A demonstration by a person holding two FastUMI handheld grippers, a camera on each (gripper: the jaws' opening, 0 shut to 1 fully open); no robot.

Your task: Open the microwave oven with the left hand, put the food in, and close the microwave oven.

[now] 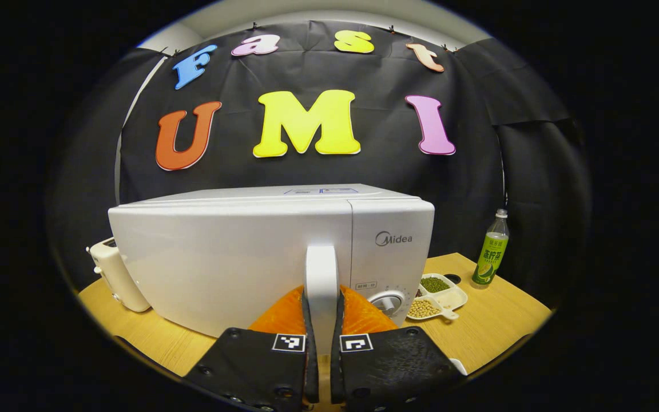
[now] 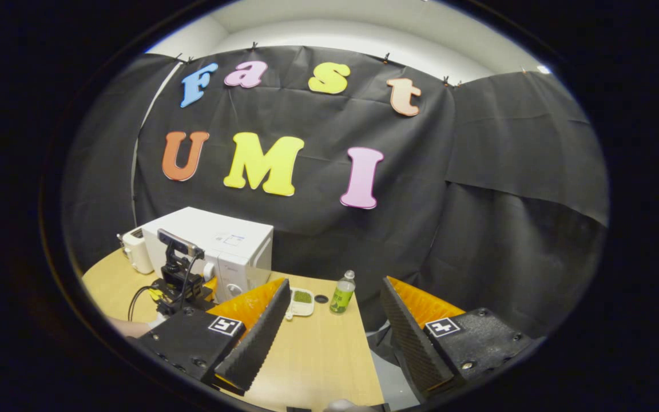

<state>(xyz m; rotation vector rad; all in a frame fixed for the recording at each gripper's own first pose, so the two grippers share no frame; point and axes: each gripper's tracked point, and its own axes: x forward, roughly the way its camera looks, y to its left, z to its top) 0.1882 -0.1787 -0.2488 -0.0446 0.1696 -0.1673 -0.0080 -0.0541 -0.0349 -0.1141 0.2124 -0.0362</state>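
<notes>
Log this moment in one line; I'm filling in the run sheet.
stage: opening | left gripper: shut on door handle | microwave: door closed | right gripper: open, holds nothing

The wooden table [image 1: 495, 323] carries a microwave [image 1: 238, 257], toaster [image 1: 115, 274], divided dish [image 1: 438, 297] and bottle [image 1: 491, 252]

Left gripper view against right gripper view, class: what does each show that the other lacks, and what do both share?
Left gripper view alone: the left claw shut on the white upright microwave door handle, with the door closed.

Right gripper view alone: the right claw open over the light wooden table, holding nothing.

Both: the white box-shaped microwave oven, the green plastic drink bottle, the white divided bean dish.
</notes>
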